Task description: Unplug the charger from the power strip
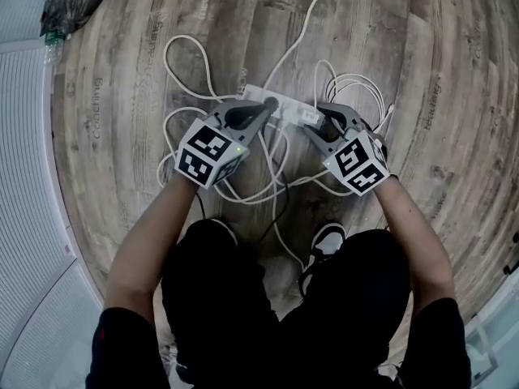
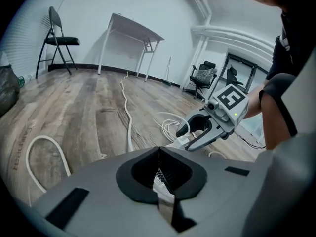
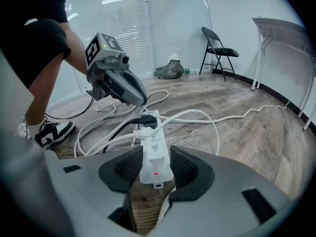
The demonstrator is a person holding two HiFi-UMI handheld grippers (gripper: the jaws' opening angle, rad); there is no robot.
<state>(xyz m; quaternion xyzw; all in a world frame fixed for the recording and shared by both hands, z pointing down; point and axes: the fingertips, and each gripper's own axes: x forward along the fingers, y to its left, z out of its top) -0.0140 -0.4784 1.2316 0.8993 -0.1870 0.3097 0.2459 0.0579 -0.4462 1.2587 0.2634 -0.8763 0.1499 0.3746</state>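
Right tool (image 1: 315,125): spread wide and astride the near end of the power strip (image 3: 157,157). The pads stand just beside its two long sides and are not clamped; I cannot tell whether they touch it.
Left tool (image 2: 159,157): pressed together with nothing between the pads. It hangs close above the far part of the strip, by the plugs.
Risk at the right tool: if it closes loosely or off-centre, the light strip will probably lift or skid along when a plug is pulled.
Risk at the left tool: it must spread before it can take anything. Coming down closed, it would likely only nudge the plugs or push the strip away.
Power strip: white, lying flat on the floor (image 1: 389,39) and running away from the right tool. A red light (image 3: 156,173) glows at its near end.
Charger (image 3: 144,132): seated in the strip about halfway along. It is probably one of the white plugs (image 3: 153,139) there, but I cannot tell which.
Black plug (image 3: 144,121): just beyond the white ones, towards the far end.
Risk of the wrong plug: they sit close together, so a wide pinch could catch a neighbour.
Cables (image 2: 129,122): white loops lie all round the strip. A jaw could snag one and drag the strip sideways.
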